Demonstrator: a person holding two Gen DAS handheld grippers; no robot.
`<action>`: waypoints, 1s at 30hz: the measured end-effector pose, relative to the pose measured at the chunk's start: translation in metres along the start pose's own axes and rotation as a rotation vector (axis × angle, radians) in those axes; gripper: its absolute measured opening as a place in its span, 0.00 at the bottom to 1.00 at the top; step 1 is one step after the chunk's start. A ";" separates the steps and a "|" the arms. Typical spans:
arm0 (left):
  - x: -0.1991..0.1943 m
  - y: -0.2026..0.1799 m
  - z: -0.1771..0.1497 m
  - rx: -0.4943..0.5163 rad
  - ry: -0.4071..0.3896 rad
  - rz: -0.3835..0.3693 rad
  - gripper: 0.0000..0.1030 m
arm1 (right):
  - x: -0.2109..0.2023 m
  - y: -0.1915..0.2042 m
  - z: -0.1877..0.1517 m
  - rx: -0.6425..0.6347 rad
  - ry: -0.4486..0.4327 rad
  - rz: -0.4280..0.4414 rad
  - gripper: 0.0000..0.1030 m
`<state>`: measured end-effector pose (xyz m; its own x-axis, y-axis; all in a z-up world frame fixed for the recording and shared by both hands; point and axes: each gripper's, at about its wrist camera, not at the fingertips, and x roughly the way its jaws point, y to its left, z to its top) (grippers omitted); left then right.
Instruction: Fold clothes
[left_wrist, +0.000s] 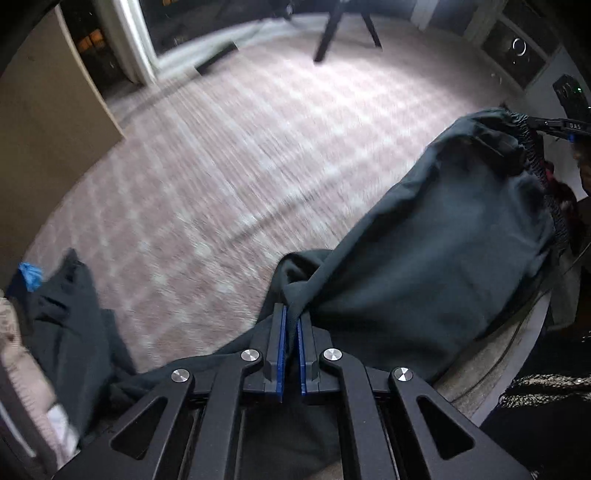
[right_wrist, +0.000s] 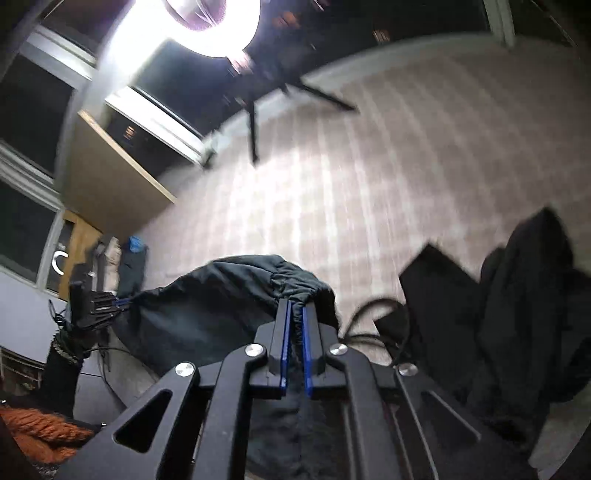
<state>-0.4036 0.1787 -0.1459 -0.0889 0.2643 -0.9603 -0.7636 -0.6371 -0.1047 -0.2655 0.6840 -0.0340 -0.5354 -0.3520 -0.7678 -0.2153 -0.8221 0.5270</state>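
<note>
Left wrist view looks down along the left gripper (left_wrist: 291, 314), whose blue-lined fingers are pinched tight on a bunched corner of the dark garment (left_wrist: 443, 240). From that pinch the cloth stretches up and to the right, held off the checked bedspread (left_wrist: 229, 166), to the right gripper (left_wrist: 532, 123) at the frame's far edge, which clamps the gathered elastic waistband (left_wrist: 546, 177) (only its black tip and a bit of blue pad show there). In the right wrist view the right gripper (right_wrist: 294, 308) is likewise closed on the waistband (right_wrist: 295, 288), and the left gripper (right_wrist: 122, 303) appears small at the far left, gripping the other end, with a dark sleeve (right_wrist: 61, 363) behind it.

Most of the bedspread ahead of both tools lies open, running to a tripod's legs (left_wrist: 332, 33) and a bright ring light (right_wrist: 210, 26) by the windows. To the right sits a heap of black clothes (right_wrist: 517, 314); at the left edge lie more dark fabric (left_wrist: 62, 306) and a blue scrap (left_wrist: 31, 275).

Both frames are motion-blurred, so the bedspread's pattern smears, and the garment's lower part is hidden under the gripper bodies.
</note>
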 end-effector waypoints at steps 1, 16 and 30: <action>-0.009 0.000 -0.005 -0.005 -0.013 -0.007 0.04 | -0.011 0.004 0.001 -0.006 -0.023 0.008 0.06; 0.018 -0.013 -0.063 -0.050 0.175 -0.071 0.04 | -0.003 -0.015 -0.138 0.136 0.131 -0.004 0.06; 0.000 -0.016 -0.056 -0.028 0.141 -0.055 0.04 | -0.001 -0.012 -0.123 0.048 0.196 -0.026 0.33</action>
<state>-0.3551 0.1481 -0.1584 0.0455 0.1963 -0.9795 -0.7466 -0.6447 -0.1639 -0.1619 0.6391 -0.0844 -0.3612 -0.4148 -0.8351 -0.2685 -0.8114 0.5192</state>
